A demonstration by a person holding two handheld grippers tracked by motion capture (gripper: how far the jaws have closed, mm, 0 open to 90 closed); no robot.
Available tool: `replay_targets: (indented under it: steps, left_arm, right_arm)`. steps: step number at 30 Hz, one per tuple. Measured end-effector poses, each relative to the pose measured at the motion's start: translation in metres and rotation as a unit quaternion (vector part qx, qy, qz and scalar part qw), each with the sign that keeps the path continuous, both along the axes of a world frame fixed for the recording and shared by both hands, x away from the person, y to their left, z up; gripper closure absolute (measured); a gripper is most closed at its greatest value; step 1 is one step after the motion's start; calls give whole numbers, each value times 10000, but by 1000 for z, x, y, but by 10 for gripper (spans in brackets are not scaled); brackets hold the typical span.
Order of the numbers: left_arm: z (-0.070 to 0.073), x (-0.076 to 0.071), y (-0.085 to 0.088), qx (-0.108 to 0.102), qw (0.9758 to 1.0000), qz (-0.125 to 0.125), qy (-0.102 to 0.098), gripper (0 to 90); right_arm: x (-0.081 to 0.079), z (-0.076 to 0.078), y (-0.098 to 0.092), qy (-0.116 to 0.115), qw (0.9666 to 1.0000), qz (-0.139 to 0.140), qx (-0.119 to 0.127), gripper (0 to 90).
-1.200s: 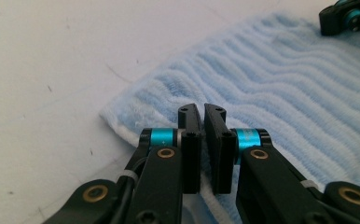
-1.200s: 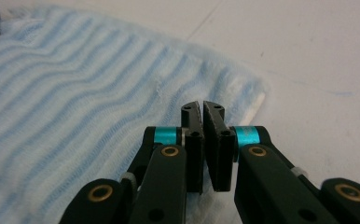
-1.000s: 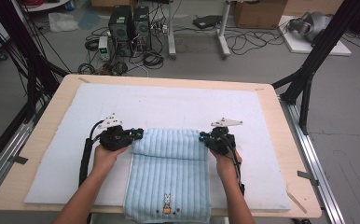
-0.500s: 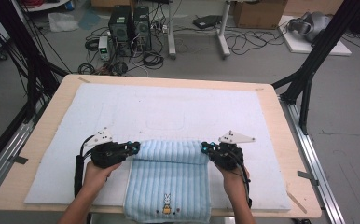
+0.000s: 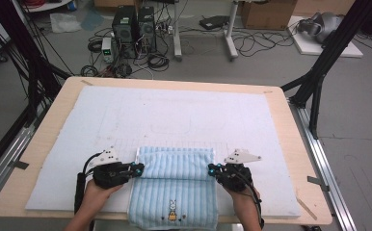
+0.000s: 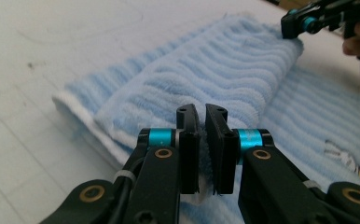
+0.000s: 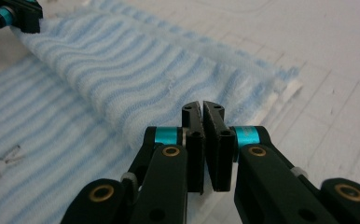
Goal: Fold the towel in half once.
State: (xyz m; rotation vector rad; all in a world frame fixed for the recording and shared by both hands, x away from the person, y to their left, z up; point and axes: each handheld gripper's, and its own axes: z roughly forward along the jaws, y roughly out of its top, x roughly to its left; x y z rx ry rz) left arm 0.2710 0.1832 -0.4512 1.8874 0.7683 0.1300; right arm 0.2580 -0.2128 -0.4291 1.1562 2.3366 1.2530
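Jaws of the left gripper [image 5: 137,169] and right gripper [image 5: 213,169] are clamped on the folded edge of the blue towel [image 5: 174,192], low centre on the desk [image 5: 290,144]; draw both corners level toward the near hem.

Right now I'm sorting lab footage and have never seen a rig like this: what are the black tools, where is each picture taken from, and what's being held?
A person stands at a wooden table covered with a white foam mat, holding a black two-jaw hand gripper in each hand. The high view looks down from above the person's side. The other two cameras ride on the grippers and look along their jaws. On the mat lies a light blue striped terry towel with a small rabbit picture. The left gripper and the right gripper are each shut on a side edge of the towel's folded-over far part, holding that fold above the lower layer.
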Motion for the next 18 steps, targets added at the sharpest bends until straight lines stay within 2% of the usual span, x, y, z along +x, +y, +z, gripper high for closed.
replay_targets:
  steps: [2, 4, 6, 8, 9, 14, 18]
  left_arm:
    - [1, 1, 1, -66, 10000, 39, 28, 825]
    - [3, 2, 0, -21, 10000, 34, 38, 783]
    - [4, 4, 1, -28, 9999, 129, 27, 675]
    - [6, 9, 5, -77, 9995, 308, 31, 522]
    - [6, 12, 8, -115, 9993, 366, 35, 481]
    - [17, 33, 18, -282, 9986, 453, -62, 451]
    - [21, 53, 20, -231, 9983, 529, -28, 493]
  right_arm:
    - [-2, -4, 1, 71, 10000, 25, -52, 872]
    - [-3, -7, 2, 117, 9999, 49, -95, 872]
    - [-5, -6, 2, 89, 9999, 56, -107, 859]
    - [-4, -2, 0, 10, 10000, -58, -44, 778]
    - [-2, 1, -2, -7, 9999, -118, 10, 742]
    - [12, 13, -6, -255, 9986, -445, 137, 645]
    - [29, 16, -5, -315, 9975, -634, 60, 589]
